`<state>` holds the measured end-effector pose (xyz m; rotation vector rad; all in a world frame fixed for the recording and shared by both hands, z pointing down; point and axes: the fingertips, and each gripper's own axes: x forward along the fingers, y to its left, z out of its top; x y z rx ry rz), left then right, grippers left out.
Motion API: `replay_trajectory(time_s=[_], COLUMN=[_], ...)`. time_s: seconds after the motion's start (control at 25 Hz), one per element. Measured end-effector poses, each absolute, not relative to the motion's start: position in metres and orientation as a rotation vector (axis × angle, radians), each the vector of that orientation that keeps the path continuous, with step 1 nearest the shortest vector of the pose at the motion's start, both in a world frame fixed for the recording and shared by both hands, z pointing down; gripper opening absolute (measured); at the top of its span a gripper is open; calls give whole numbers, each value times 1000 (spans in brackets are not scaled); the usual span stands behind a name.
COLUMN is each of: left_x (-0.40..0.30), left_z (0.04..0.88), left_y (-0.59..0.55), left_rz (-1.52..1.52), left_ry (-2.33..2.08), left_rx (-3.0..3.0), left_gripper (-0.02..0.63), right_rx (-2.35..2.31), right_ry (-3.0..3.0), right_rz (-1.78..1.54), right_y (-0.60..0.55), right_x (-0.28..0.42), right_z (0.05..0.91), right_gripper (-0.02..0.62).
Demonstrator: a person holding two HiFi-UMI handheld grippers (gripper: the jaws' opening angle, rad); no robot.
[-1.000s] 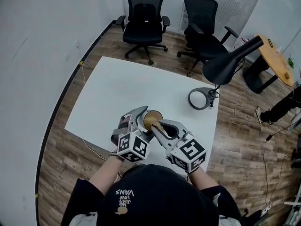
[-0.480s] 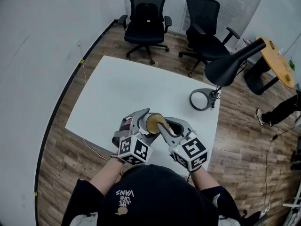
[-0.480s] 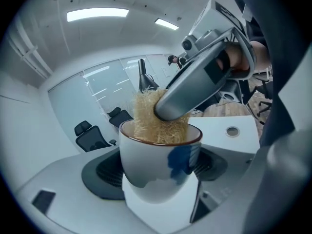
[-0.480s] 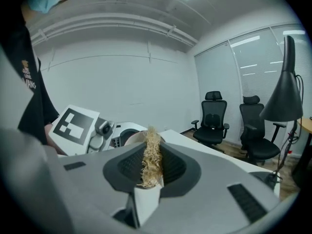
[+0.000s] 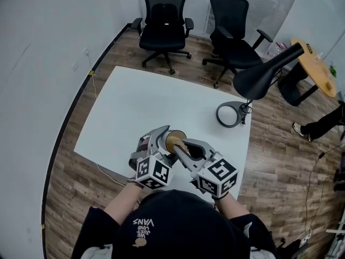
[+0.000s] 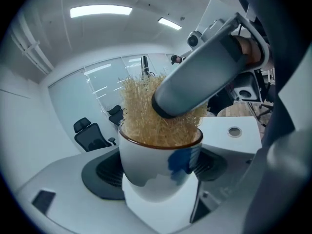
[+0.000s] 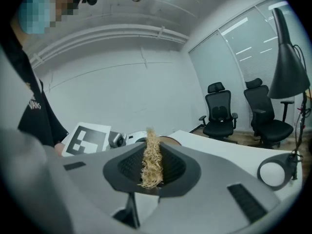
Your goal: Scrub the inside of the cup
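The cup (image 6: 158, 174), white with a brown rim and a blue mark on its side, is clamped round its lower body between the jaws of the left gripper (image 5: 160, 142), over the near part of the desk (image 5: 135, 104). Whether its base rests on the desk cannot be told. The cup's mouth is filled by a wad of straw-coloured fibre scrubber (image 7: 151, 160), which is pinched thin between the jaws of the right gripper (image 5: 182, 146), and the tip of that gripper is pushed into the opening.

The cup is judged to be glazed ceramic: stiff, smooth, fairly heavy and liable to chip if knocked against a jaw. A grip on the outer wall below the rim, as seen here, is judged sound, since the mouth is left free. Twisting inside the pads is to be expected under scrubbing force. The scrubber is judged light, springy and compressible, best held by its middle so that loose fibre is left to reach the wall.
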<state>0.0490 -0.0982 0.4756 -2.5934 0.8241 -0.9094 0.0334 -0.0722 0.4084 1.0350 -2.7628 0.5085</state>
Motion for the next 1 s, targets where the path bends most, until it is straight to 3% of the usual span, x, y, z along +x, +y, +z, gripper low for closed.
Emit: replay_trajectory(time_s=[1.0], left_x=[17], left_z=[483], left_y=[-153], left_rz=[-635], left_ry=[967], left_rx=[-2921], left_gripper=[402], right_rx=[1668], right_ry=[-2800], right_rz=[752], right_y=[-114], right_x=[105], right_z=[388], right_gripper=[72])
